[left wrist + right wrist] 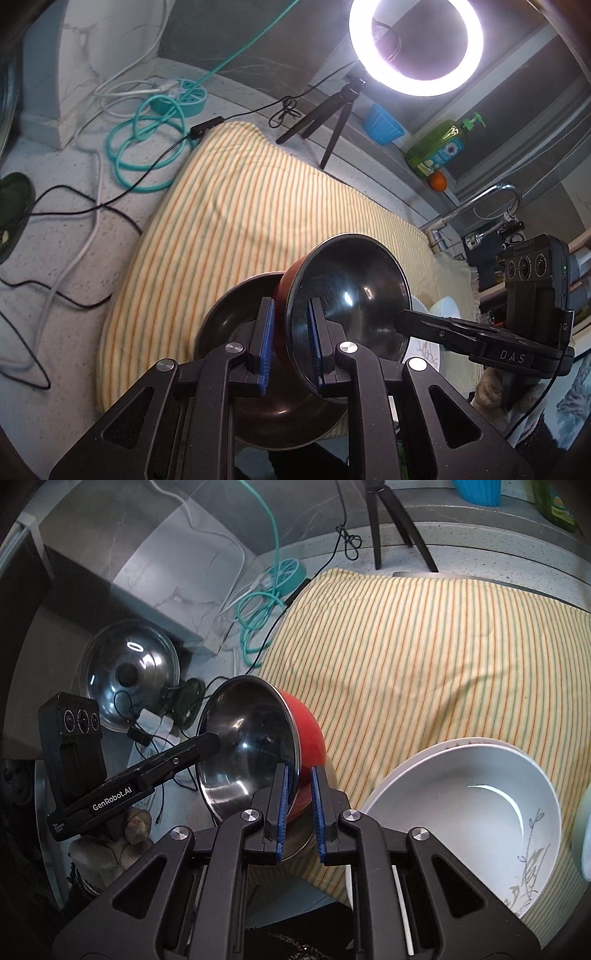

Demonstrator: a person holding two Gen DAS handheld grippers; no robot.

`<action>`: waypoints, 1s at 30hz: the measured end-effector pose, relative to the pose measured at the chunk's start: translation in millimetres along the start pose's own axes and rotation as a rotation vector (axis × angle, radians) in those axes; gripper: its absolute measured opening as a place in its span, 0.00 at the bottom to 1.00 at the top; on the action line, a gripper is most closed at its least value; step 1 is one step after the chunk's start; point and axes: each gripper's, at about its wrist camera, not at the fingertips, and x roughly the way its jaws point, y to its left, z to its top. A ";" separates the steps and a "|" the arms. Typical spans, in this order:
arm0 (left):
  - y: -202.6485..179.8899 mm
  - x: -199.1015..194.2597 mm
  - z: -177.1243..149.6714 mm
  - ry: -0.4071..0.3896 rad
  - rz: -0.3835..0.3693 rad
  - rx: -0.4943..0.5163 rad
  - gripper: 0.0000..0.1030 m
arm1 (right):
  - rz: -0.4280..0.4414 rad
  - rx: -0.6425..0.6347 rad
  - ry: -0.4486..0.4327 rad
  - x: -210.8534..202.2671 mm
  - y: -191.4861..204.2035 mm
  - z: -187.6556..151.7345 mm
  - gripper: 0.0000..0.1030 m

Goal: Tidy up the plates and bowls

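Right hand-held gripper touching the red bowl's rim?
Touching. Right wrist view: right hand-held gripper has blue pads clamped either side of the red bowl rim.

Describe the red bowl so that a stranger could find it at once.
Start from the striped yellow cloth and go to its edge beside the white plates. There the red bowl hangs tilted over a wide steel bowl, its rim held by the left gripper and the right gripper. It alone is red outside, shiny metal inside.
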 end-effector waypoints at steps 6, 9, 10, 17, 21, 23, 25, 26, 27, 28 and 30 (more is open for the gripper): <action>11.2 -4.6 -8.8 0.004 0.007 -0.026 0.15 | -0.002 -0.019 0.021 9.4 8.8 -5.2 0.12; 16.5 -1.9 -15.1 0.022 0.013 -0.034 0.15 | -0.008 -0.025 0.033 14.4 12.0 -8.6 0.12; 17.7 -0.5 -17.3 0.029 0.015 -0.037 0.15 | -0.012 -0.028 0.037 16.3 12.4 -9.8 0.12; 23.3 3.5 -27.1 0.055 0.036 -0.035 0.15 | -0.040 -0.035 0.072 31.2 11.4 -16.2 0.12; 23.9 6.2 -28.3 0.060 0.052 -0.025 0.15 | -0.065 -0.046 0.083 40.8 12.7 -17.3 0.12; 22.8 8.1 -28.7 0.062 0.064 -0.014 0.15 | -0.076 -0.045 0.091 44.8 11.4 -17.0 0.12; 22.6 10.0 -29.7 0.066 0.073 -0.007 0.15 | -0.086 -0.048 0.099 48.2 10.8 -17.6 0.12; 22.8 10.8 -29.8 0.067 0.076 -0.005 0.15 | -0.090 -0.050 0.101 49.7 10.7 -17.7 0.12; 22.8 10.8 -30.0 0.065 0.081 -0.001 0.15 | -0.092 -0.051 0.101 50.5 11.1 -18.1 0.12; 23.0 10.7 -30.0 0.066 0.083 0.001 0.15 | -0.092 -0.051 0.102 50.8 11.7 -18.2 0.12; 23.2 11.0 -30.4 0.066 0.086 0.002 0.15 | -0.098 -0.059 0.099 51.1 13.7 -18.4 0.14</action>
